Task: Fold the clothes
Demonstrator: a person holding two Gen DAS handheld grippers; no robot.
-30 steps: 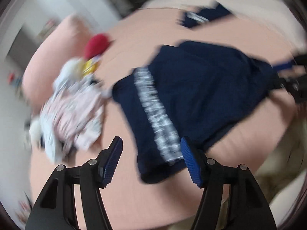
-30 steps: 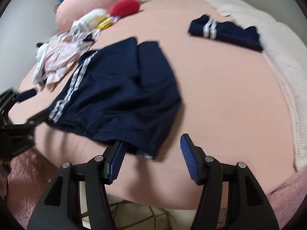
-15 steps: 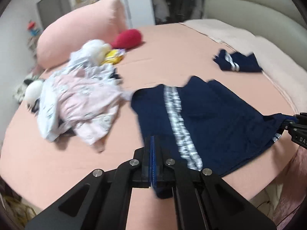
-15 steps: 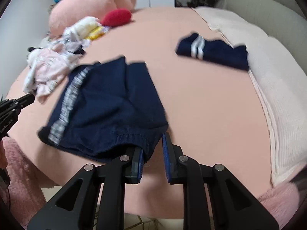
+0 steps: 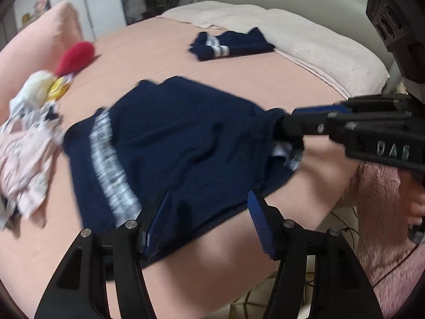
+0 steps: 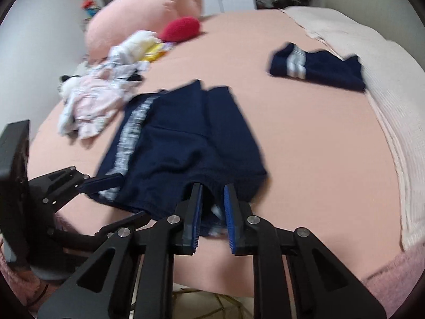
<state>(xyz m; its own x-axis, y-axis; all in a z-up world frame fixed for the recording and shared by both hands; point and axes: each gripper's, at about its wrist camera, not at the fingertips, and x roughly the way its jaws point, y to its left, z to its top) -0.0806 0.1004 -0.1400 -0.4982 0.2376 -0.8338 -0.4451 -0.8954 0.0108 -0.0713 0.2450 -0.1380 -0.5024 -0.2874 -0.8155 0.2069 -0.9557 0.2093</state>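
While the navy shorts (image 6: 183, 143) are lying spread on the pink bed (image 6: 318, 143), the right gripper (image 6: 212, 212) is sitting at their near waistband edge, its blue pads (image 6: 230, 212) only partly apart, with waistband fabric and a white label bunched between them; whether they are actually pinching the cloth I cannot tell. Just to its left, the left gripper (image 5: 207, 226) is hovering over the shorts' (image 5: 172, 143) near hem with jaws spread wide, gripping nothing. Ahead and to the left of both, a crumpled pale pink garment pile (image 6: 90, 103) is lying beside the shorts' white side stripe (image 6: 132, 133). Farther ahead to the right, a second navy garment (image 6: 316, 66) is resting folded near the cream blanket (image 6: 393, 79). Farthest off, a red plush (image 6: 180, 29) is leaning against a pink pillow (image 6: 143, 10).
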